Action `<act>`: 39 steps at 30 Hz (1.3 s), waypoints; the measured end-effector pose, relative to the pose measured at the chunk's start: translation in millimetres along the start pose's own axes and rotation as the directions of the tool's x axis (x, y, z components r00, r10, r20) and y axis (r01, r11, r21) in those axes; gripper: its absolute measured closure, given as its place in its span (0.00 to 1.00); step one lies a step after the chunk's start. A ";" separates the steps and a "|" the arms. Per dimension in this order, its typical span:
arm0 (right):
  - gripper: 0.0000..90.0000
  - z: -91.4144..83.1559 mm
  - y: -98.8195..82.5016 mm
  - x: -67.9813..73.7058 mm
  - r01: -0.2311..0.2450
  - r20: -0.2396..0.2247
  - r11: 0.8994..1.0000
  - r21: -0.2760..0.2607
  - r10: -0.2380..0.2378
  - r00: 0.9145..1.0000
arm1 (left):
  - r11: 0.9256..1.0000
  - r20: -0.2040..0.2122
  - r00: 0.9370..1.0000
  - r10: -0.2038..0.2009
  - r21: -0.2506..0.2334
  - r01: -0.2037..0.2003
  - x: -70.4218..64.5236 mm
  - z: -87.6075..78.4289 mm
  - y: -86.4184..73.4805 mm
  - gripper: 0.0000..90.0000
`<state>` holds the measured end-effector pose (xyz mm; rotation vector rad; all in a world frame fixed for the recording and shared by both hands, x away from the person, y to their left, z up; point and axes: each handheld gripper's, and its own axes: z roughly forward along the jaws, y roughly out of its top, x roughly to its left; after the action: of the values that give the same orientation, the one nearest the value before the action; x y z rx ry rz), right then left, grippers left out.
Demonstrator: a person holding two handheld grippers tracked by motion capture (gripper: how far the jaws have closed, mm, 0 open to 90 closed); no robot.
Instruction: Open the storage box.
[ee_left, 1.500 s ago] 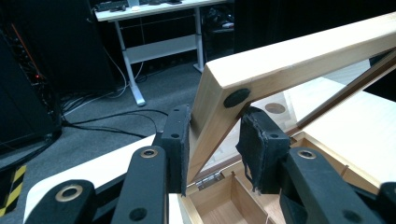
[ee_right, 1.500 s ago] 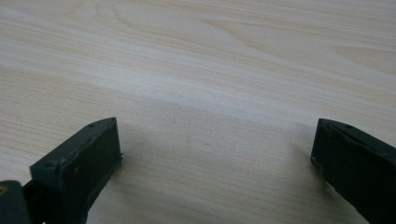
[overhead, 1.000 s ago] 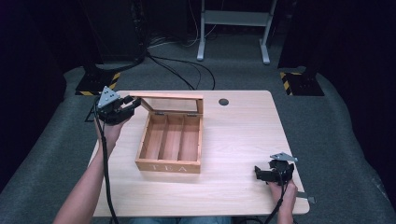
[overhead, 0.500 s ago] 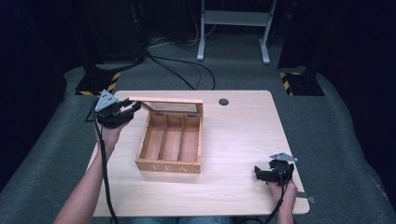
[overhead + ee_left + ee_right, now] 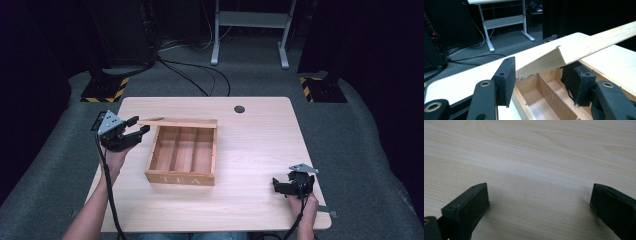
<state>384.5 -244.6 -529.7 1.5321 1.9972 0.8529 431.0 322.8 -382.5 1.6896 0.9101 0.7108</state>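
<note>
The wooden tea box (image 5: 182, 156) sits mid-table toward the left edge, lid (image 5: 178, 122) half-raised; the left gripper (image 5: 134, 131) gapes beside the lid's corner; the right gripper (image 5: 278, 186) rests spread near the front right corner.

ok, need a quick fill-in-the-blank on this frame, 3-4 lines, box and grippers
1. The word printed on the front of the light wooden box is ____.
2. Dividers split the box interior into ____ compartments.
3. The box's flat wooden lid is partly ____, its corner between the open fingers of the left gripper.
4. The right gripper is open over the bare pale wooden table, holding ____.

Missing words: TEA; three; raised; nothing
</note>
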 end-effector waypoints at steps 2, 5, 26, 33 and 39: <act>0.02 0.0 0.0 0.0 0.000 0.000 1.000 0.000 0.000 1.000 | 1.000 0.009 1.000 -0.006 0.003 0.006 -2.1 -3.0 -8.6 0.48; 0.02 0.0 0.0 0.0 0.000 0.000 1.000 0.000 0.000 1.000 | 1.000 0.014 1.000 -0.004 0.009 0.004 -4.5 -5.6 -17.2 0.47; 0.02 -0.2 0.0 0.2 0.000 0.001 1.000 0.001 0.000 1.000 | 0.986 0.120 0.989 -0.092 0.152 0.073 -21.1 -9.2 -106.9 0.42; 0.02 -0.1 -0.1 0.3 0.001 0.003 1.000 0.001 -0.001 1.000 | 0.976 0.191 0.973 -0.130 0.200 0.091 -19.9 -8.2 -110.2 0.31; 0.02 -0.2 -0.1 0.3 0.001 0.003 1.000 0.001 -0.001 1.000 | 0.965 0.183 0.980 -0.075 0.260 0.026 -28.6 -7.3 -115.5 0.19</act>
<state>384.3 -244.3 -529.6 1.5324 1.9965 0.8484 383.6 321.9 -491.9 1.9182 0.9350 0.3983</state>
